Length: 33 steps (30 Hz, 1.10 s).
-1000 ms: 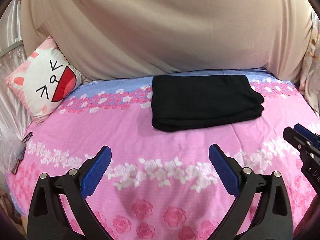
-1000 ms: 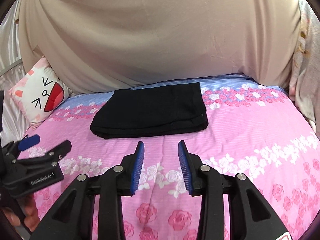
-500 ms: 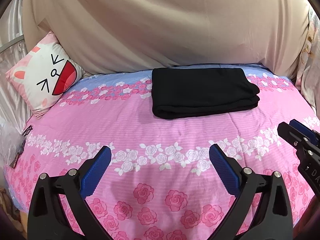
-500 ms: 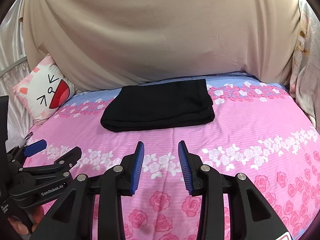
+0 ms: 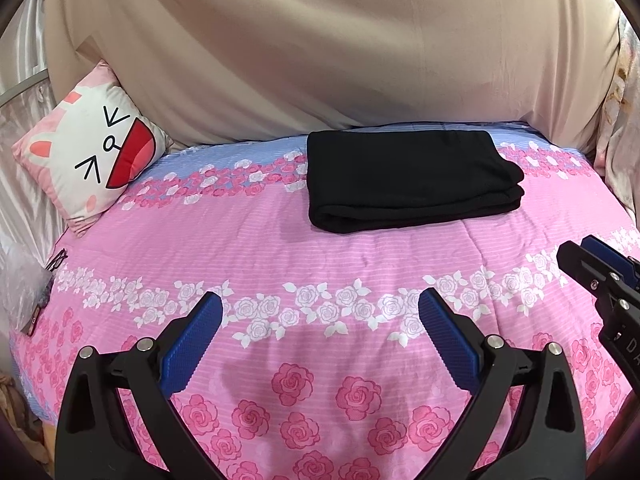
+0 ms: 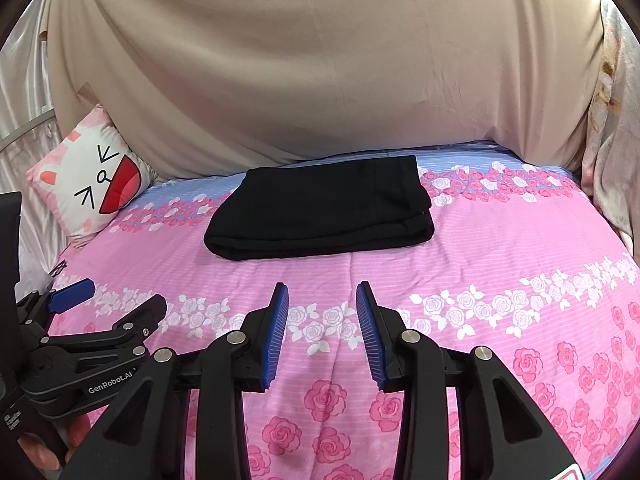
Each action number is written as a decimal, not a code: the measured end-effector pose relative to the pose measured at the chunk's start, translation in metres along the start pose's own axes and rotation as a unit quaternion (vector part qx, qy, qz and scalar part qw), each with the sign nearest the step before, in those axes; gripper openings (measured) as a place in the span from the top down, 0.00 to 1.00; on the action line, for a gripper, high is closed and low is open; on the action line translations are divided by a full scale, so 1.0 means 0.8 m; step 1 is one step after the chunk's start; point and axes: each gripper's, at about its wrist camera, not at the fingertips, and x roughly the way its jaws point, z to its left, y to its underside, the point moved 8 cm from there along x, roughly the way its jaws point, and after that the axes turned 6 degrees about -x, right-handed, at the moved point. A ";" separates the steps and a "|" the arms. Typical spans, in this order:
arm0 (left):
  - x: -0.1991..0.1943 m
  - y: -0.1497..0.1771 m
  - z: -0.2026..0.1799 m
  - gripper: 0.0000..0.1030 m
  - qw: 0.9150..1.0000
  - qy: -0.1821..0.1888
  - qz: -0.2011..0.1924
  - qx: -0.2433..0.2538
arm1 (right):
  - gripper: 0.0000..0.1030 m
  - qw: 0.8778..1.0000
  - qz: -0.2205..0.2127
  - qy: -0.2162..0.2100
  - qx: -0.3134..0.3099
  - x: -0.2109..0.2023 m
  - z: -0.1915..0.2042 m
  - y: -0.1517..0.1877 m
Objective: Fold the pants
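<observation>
Pants (image 5: 412, 176): black, lying as a compact rectangular bundle toward the far side of the bed (image 5: 320, 264), partly on the blue band of the floral cover and partly on the pink. I count several stacked layers at the right end of the bundle, and a rounded fold along the near edge. Nothing touches the bundle.

Step in hand, as I judge it: the folding looks finished, or very nearly. The bundle is squared and flat, and both claws sit well back from it over bare cover. (I cannot see the far edge closely enough to say whether it is tidy.) If one more fold is wanted, the next move calls for both claws to travel forward to the near edge and pinch through all layers at once. Otherwise the only thing left is to keep clear.

Left gripper (image 5: 320, 336): jaws spread wide, nothing between the blue pads, only the rose print showing in the gap.

Right gripper (image 6: 322, 332): jaws partly parted, a narrower gap than on the left, also empty; the pads press on nothing.

Outward: a cartoon-face pillow (image 5: 92, 156) leans at the far left corner, and a beige drape (image 5: 320, 48) hangs behind the bed. Each claw shows at the edge of the other's view.
</observation>
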 end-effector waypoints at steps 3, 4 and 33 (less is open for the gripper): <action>0.000 0.001 0.000 0.06 1.000 -0.002 0.000 0.001 | 0.66 1.000 0.002 0.000 0.001 0.002 0.001 0.004; 0.000 0.001 0.000 0.06 1.000 -0.002 0.000 0.001 | 0.66 1.000 0.002 0.000 0.001 0.002 0.002 0.005; 0.003 0.004 0.000 0.06 1.000 -0.001 0.003 0.005 | 0.66 1.000 0.008 0.001 0.007 0.005 0.000 0.010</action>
